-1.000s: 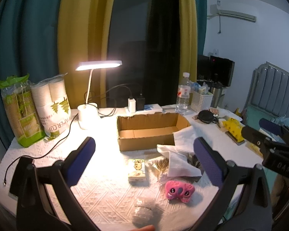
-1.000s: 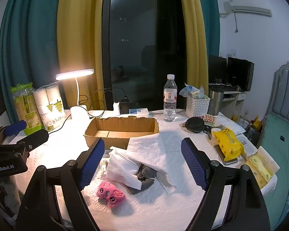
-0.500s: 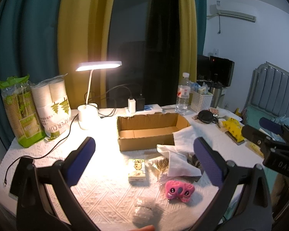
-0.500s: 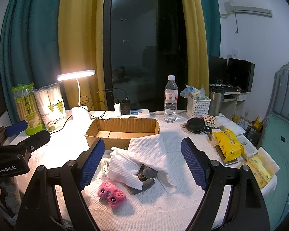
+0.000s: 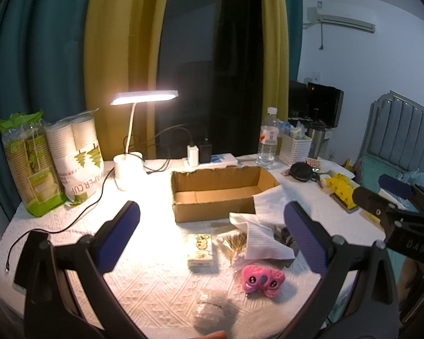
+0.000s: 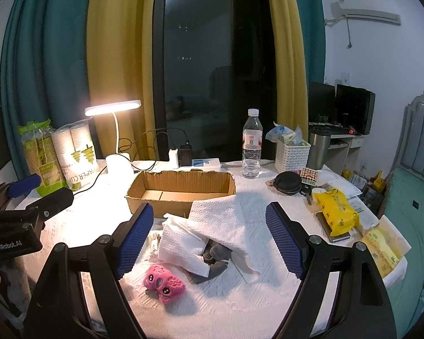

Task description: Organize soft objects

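Note:
A pink plush toy (image 5: 263,277) (image 6: 164,280) lies near the table's front edge. Behind it a dark grey soft thing (image 6: 216,257) pokes out from under crumpled white paper towels (image 6: 209,230) (image 5: 264,238). An empty cardboard box (image 5: 222,193) (image 6: 181,190) stands beyond the towels. A small white and yellow packet (image 5: 200,250) and a clear crinkled wrap (image 5: 209,310) lie left of the toy. My left gripper (image 5: 212,238) hovers open above the table, nothing between its blue pads. My right gripper (image 6: 210,240) is open too, framing the towels from above.
A lit desk lamp (image 5: 132,141), bagged paper cups (image 5: 76,158), a water bottle (image 6: 251,144), a white basket (image 6: 292,154), a black pouch (image 6: 288,182) and yellow packs (image 6: 335,209) ring the table. Cables (image 5: 79,212) trail at the left. A bed (image 6: 410,212) is at the right.
Both views have shifted only slightly; the right gripper has edged a little. Nothing on the table has moved and both grippers stay open.

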